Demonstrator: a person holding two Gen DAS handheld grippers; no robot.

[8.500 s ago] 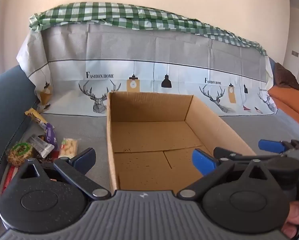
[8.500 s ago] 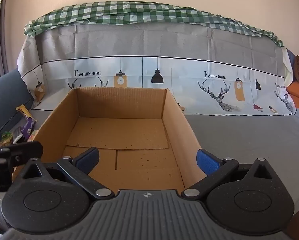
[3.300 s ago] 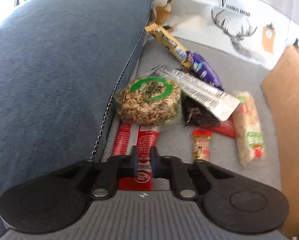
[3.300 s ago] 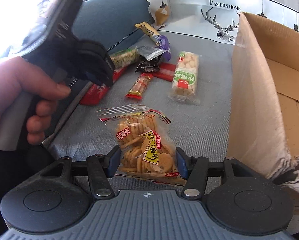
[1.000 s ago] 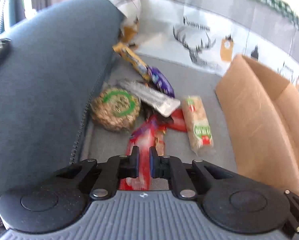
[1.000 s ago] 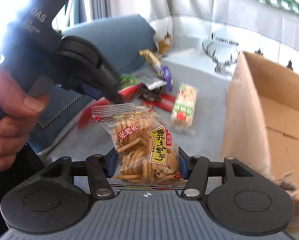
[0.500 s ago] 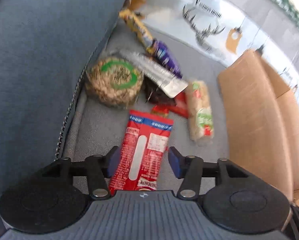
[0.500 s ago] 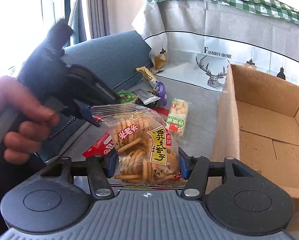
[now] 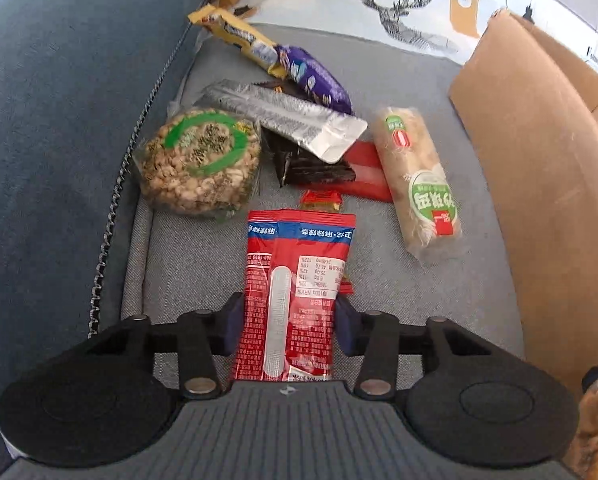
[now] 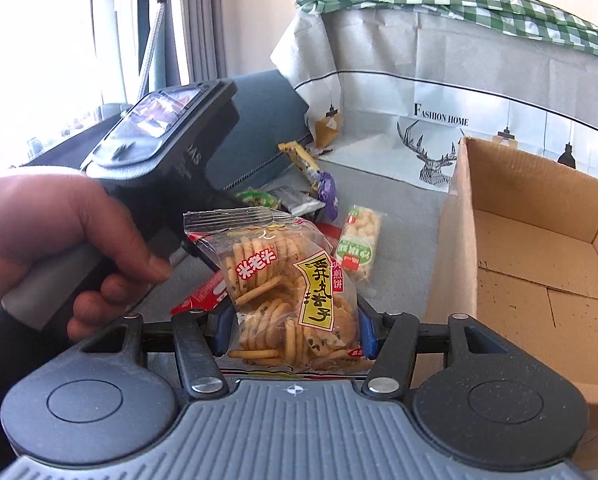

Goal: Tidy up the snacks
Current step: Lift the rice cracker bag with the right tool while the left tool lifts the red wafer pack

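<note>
My left gripper (image 9: pixel 289 322) is shut on the sides of a flat red snack packet (image 9: pixel 295 296), holding it over the grey sofa seat (image 9: pixel 187 264). My right gripper (image 10: pixel 295 330) is shut on a clear bag of round crackers (image 10: pixel 287 292), held up beside the open cardboard box (image 10: pixel 539 256). The box's side wall (image 9: pixel 539 168) shows at the right of the left wrist view. Loose snacks lie on the seat: a round peanut pack (image 9: pixel 199 160), a silver sachet (image 9: pixel 283 116), a long puffed-rice pack (image 9: pixel 419 184), a purple bar (image 9: pixel 315 78) and a yellow bar (image 9: pixel 239 38).
A blue sofa cushion (image 9: pixel 51 120) rises at the left of the snacks. A sheet printed with deer (image 10: pixel 439 120) covers the sofa back. The left hand and its gripper body (image 10: pixel 139 184) fill the left of the right wrist view.
The left gripper briefly opened wide around the red packet, then closed on its sides. The right gripper lifted the cracker bag higher and turned toward the box.
</note>
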